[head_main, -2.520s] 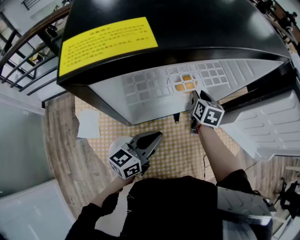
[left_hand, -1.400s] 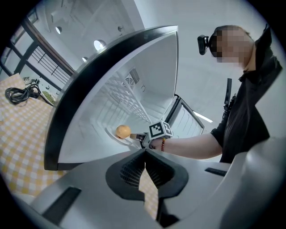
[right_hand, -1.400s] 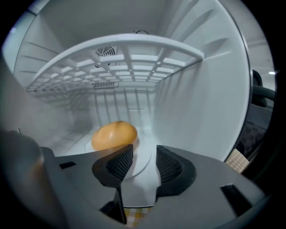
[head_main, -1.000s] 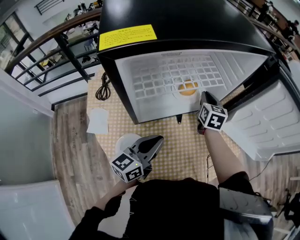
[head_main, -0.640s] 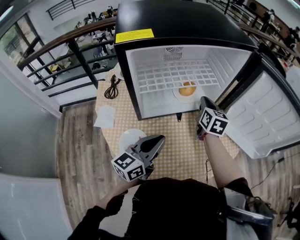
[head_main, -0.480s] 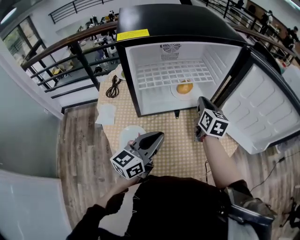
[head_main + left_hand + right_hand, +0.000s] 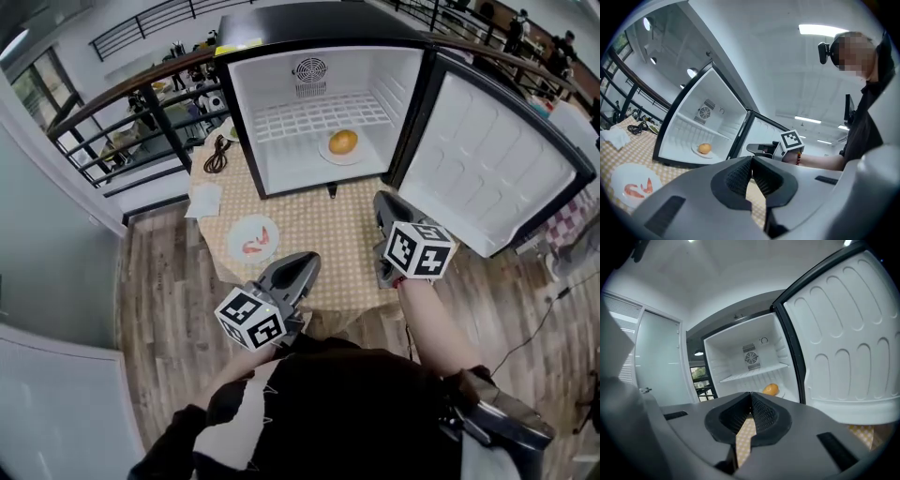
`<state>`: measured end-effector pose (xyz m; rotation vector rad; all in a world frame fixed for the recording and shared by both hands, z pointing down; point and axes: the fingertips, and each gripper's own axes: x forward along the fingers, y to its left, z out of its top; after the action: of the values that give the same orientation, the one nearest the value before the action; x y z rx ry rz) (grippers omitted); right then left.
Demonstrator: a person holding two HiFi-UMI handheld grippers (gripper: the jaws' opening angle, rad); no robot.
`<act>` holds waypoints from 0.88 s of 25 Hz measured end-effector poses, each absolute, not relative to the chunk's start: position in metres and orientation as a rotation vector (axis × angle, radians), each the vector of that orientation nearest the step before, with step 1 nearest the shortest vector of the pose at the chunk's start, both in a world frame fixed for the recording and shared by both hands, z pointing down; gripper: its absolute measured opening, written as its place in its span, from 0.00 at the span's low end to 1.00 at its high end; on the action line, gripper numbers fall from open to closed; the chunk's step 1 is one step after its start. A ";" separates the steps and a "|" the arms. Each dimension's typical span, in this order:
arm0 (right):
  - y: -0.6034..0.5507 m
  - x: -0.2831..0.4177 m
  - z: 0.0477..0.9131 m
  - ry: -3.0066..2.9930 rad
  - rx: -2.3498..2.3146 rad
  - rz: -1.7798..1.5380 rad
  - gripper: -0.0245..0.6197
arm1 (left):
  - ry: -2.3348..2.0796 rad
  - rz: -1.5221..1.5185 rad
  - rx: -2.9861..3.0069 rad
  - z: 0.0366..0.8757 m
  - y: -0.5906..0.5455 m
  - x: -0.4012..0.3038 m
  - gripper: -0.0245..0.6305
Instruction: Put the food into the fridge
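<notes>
Round orange food [image 7: 343,142] on white plate [image 7: 327,154] inside open fridge [image 7: 272,94]

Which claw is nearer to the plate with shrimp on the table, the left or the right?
Left. The left claw hangs beside the plate; the right claw is farther off, toward the open fridge door.

My left gripper [image 7: 302,260] shut, empty, pointing 1 o'clock; right gripper [image 7: 382,200] just closed on nothing, pointing 11.
</notes>
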<state>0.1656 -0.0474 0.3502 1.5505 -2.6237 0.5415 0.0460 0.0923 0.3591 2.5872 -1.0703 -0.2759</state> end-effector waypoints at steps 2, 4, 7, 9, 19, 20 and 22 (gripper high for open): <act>-0.023 0.172 0.353 -2.629 1.536 0.538 0.06 | -1.063 -0.279 2.588 0.363 0.113 0.051 0.06; -0.002 0.179 0.354 -2.637 1.529 0.538 0.06 | -1.048 -0.291 2.594 0.365 0.133 0.055 0.06; 0.029 0.188 0.356 -2.648 1.517 0.548 0.06 | -1.022 -0.304 2.593 0.367 0.160 0.060 0.06; 0.049 0.197 0.358 -2.635 1.519 0.539 0.06 | -1.006 -0.290 2.592 0.368 0.174 0.064 0.06; 0.139 0.222 0.351 -2.541 1.660 0.548 0.06 | -0.889 -0.259 2.657 0.349 0.215 0.048 0.06; 0.148 0.220 0.350 -2.536 1.681 0.552 0.06 | -0.865 -0.256 2.673 0.346 0.221 0.045 0.06; 0.168 0.211 0.348 -2.525 1.728 0.564 0.06 | -0.818 -0.243 2.701 0.342 0.238 0.034 0.06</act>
<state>0.2112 0.1679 0.3482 1.7276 -2.5246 0.5635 0.0343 0.2378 0.3418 2.7010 -0.8178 -0.2433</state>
